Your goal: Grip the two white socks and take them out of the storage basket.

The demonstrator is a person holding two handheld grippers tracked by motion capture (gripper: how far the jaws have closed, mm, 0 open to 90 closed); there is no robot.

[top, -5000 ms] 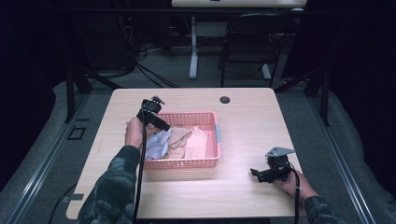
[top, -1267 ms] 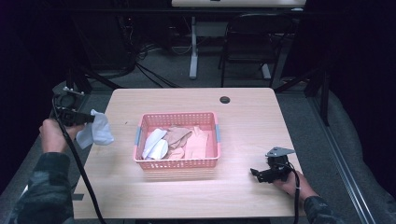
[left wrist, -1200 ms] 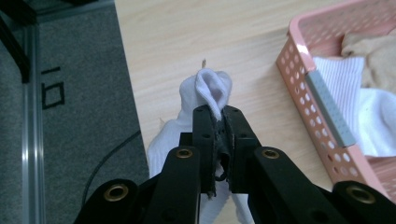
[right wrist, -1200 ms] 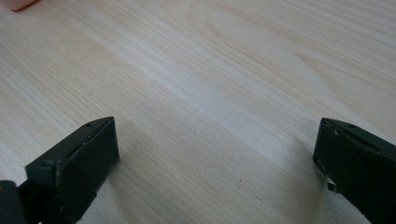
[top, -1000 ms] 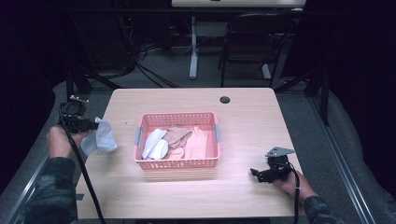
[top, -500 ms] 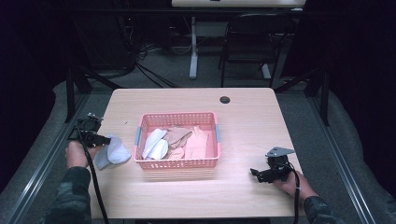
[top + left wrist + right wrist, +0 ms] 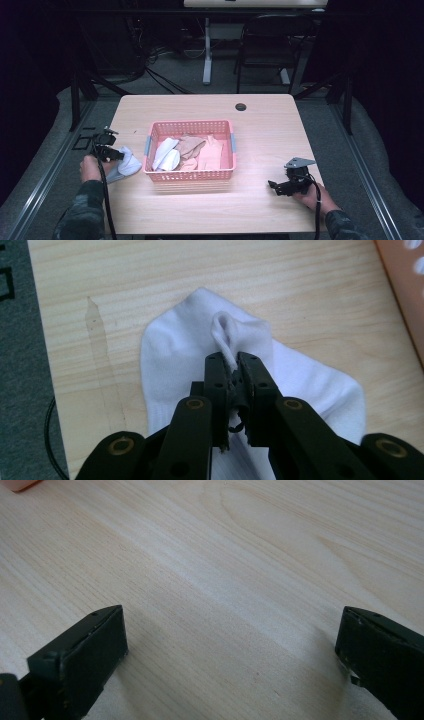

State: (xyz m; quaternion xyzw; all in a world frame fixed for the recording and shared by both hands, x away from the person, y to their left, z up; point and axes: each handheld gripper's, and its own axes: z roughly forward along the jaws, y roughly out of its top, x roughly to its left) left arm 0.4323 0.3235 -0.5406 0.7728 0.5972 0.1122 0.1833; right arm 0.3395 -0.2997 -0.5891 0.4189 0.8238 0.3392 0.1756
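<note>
A white sock [image 7: 126, 164] lies on the table's left edge, spread flat in the left gripper view as a white sock [image 7: 185, 350]. My left gripper [image 7: 232, 362] is shut on a raised pinch of its fabric, and shows in the high view as the left gripper [image 7: 116, 154] just left of the pink basket [image 7: 190, 174]. The basket holds several socks, white and tan. My right gripper [image 7: 272, 186] rests near the table's front right, and its jaws stand wide apart over bare wood in the right gripper view [image 7: 230, 650].
The wooden table [image 7: 210, 205] has a round dark grommet [image 7: 241, 106] at its back edge. Beyond the table stand a chair [image 7: 265, 45] and a desk leg [image 7: 207, 50]. Grey floor [image 7: 20, 365] lies left of the table edge.
My left hand has come down from beside the table's left edge, carrying the white sock onto the tabletop next to the basket. The right gripper has stayed still.
</note>
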